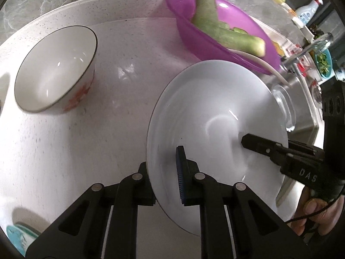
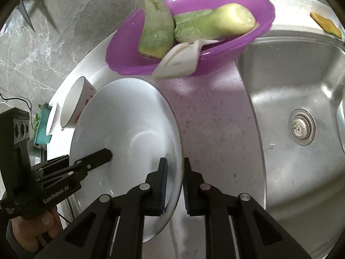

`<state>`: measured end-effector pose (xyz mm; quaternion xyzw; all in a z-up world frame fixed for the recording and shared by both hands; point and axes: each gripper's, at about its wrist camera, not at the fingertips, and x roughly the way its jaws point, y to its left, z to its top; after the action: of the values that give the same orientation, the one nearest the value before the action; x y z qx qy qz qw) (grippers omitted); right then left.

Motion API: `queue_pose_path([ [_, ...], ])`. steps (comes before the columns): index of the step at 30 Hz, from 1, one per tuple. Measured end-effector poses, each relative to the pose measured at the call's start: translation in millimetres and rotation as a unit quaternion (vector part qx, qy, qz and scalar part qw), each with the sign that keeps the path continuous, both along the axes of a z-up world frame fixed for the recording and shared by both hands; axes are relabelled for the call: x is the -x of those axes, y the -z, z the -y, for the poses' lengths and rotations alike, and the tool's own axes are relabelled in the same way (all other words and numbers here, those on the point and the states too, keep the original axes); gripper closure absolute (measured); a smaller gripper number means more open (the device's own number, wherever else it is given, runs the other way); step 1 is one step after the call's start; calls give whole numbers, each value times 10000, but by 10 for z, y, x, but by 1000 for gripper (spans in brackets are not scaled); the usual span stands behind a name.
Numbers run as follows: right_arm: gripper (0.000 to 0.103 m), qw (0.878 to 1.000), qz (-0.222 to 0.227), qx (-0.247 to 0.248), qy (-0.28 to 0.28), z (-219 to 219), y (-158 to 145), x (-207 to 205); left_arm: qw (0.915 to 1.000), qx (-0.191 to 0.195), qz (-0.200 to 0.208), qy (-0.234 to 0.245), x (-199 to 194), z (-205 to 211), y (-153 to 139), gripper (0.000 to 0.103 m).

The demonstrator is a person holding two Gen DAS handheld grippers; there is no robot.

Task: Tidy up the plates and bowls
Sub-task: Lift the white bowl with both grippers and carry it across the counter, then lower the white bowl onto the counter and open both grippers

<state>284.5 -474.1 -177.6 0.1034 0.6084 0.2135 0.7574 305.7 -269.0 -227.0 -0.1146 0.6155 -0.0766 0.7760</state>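
Observation:
A white plate (image 1: 204, 99) (image 2: 129, 112) is held by opposite rims between both grippers, over the white speckled counter (image 1: 97, 129). My left gripper (image 1: 162, 159) is shut on its left rim, one blue pad on top and the other finger underneath. My right gripper (image 2: 175, 160) is shut on the right rim. Each gripper also shows in the other's view: the right gripper (image 1: 250, 142) and the left gripper (image 2: 107, 153). A white bowl (image 1: 54, 69) (image 2: 73, 103) with a dark rim and red flowers stands upright on the counter, left of the plate.
A purple basin (image 1: 189, 36) (image 2: 129, 60) holding peeled green vegetable pieces sits behind the plate. A steel sink (image 2: 291, 75) with a drain lies to the right, with a faucet (image 1: 306, 51). A teal item (image 1: 17, 237) is at the counter's left edge. A hand (image 2: 43, 222) holds the left gripper.

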Motion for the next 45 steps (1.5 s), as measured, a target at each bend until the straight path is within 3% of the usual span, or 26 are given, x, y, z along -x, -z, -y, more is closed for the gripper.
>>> queue_pose_path([
  [8,87,10000,-52,-22,53,144,-177,473,9996,156,-78,215,619,145,-130,91],
  [17,87,9994,-320,67,72,182,-58,1051,9982,180,-342,464,1186,235,-47,91],
  [25,88,9995,-275,143,104,166,-29,1203,9974,60,-279,654,1404,279,-41,91],
  [40,86,9996,-199,180,41,181,92,1338,9978,-153,-160,630,1375,308,55,89],
  [42,83,9997,-188,166,2,175,87,1343,9983,-179,-104,551,1363,306,29,83],
  [44,79,9998,-161,131,19,170,76,1361,9987,-176,-47,472,1375,262,-9,52],
  [45,76,9999,-124,98,35,171,61,1365,9990,-154,-12,419,1390,236,-35,43],
])
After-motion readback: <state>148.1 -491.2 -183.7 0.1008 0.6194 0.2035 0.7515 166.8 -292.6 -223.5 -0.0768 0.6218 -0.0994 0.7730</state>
